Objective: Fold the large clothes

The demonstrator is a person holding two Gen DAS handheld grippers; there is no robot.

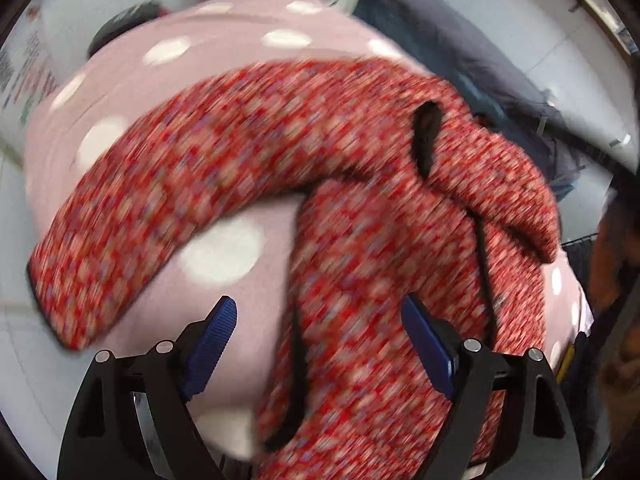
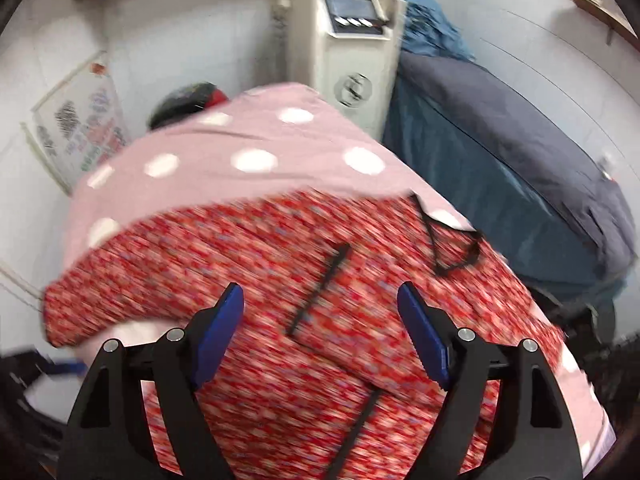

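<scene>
A red patterned garment [image 1: 256,136] with black trim lies crumpled on a pink cover with white dots [image 1: 224,256]; one sleeve runs down to the left, and folds bunch at the right. My left gripper [image 1: 318,312] hovers above it, open, its blue pads [image 1: 216,332] apart with nothing gripped between them. In the right wrist view the same garment [image 2: 248,264] spreads across the pink dotted cover [image 2: 256,136], and a black edge line [image 2: 320,288] runs between the fingers. My right gripper [image 2: 320,300] stands open just above the cloth, holding nothing. Both views are motion-blurred.
A cream machine with a screen [image 2: 344,48] stands behind the pink surface. A dark blue covered bed [image 2: 500,152] fills the right. A poster [image 2: 80,128] leans on the white wall at left, beside a dark round object [image 2: 188,100].
</scene>
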